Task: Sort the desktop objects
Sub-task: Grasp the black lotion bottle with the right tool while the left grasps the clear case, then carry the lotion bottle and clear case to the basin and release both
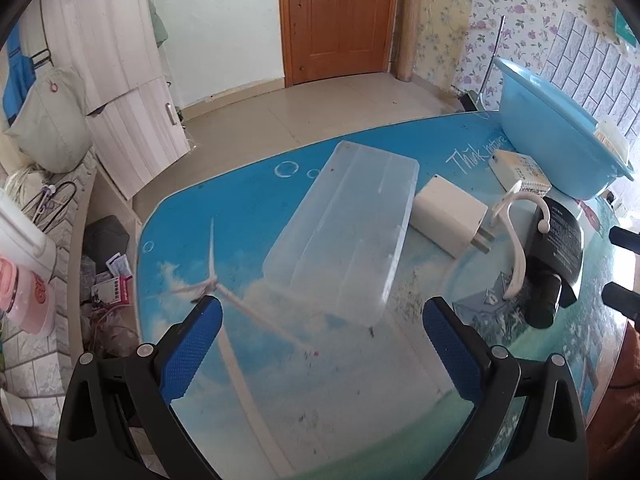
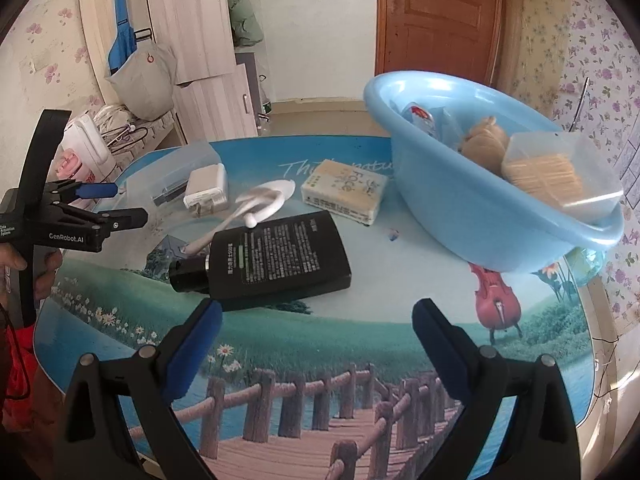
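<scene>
My left gripper (image 1: pixel 322 306) is open just short of a clear plastic box (image 1: pixel 340 224) lying empty on the printed table (image 1: pixel 280 380). To the box's right lie a white charger (image 1: pixel 450 216), a white plastic hook (image 1: pixel 516 240) and a black flat bottle (image 1: pixel 556 248). In the right wrist view my right gripper (image 2: pixel 318 308) is open, just short of the black bottle (image 2: pixel 276 256). Behind the bottle are the hook (image 2: pixel 260 200), the charger (image 2: pixel 206 192), the clear box (image 2: pixel 180 172) and a tissue pack (image 2: pixel 344 192). The left gripper (image 2: pixel 132 202) shows at the left, held by a hand.
A blue basin (image 2: pixel 480 208) at the table's back right holds a clear box of sticks (image 2: pixel 560 176), a brown plush toy (image 2: pixel 484 140) and a packet. The table's edge curves at the left above floor clutter (image 1: pixel 108 276). A white cabinet (image 1: pixel 136 120) and a wooden door (image 1: pixel 340 20) stand beyond.
</scene>
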Action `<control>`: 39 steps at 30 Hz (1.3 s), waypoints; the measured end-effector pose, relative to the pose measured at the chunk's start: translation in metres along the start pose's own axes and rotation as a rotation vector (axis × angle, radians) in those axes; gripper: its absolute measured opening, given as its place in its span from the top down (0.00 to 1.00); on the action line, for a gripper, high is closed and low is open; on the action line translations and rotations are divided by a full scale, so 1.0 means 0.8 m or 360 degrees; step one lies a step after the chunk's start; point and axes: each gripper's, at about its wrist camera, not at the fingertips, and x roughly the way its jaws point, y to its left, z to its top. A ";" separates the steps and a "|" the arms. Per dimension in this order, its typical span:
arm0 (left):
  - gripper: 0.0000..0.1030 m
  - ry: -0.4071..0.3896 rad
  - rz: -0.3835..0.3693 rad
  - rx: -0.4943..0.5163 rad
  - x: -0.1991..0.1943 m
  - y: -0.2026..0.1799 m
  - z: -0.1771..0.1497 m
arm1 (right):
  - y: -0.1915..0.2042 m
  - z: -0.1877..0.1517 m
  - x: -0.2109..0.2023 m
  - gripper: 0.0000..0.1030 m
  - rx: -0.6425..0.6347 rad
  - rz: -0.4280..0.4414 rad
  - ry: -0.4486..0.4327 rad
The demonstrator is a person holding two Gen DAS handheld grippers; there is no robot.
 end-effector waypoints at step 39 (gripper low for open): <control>0.40 0.0016 -0.0114 -0.0015 -0.061 -0.069 -0.089 | -0.067 -0.064 -0.028 0.12 0.0258 -0.0068 0.0022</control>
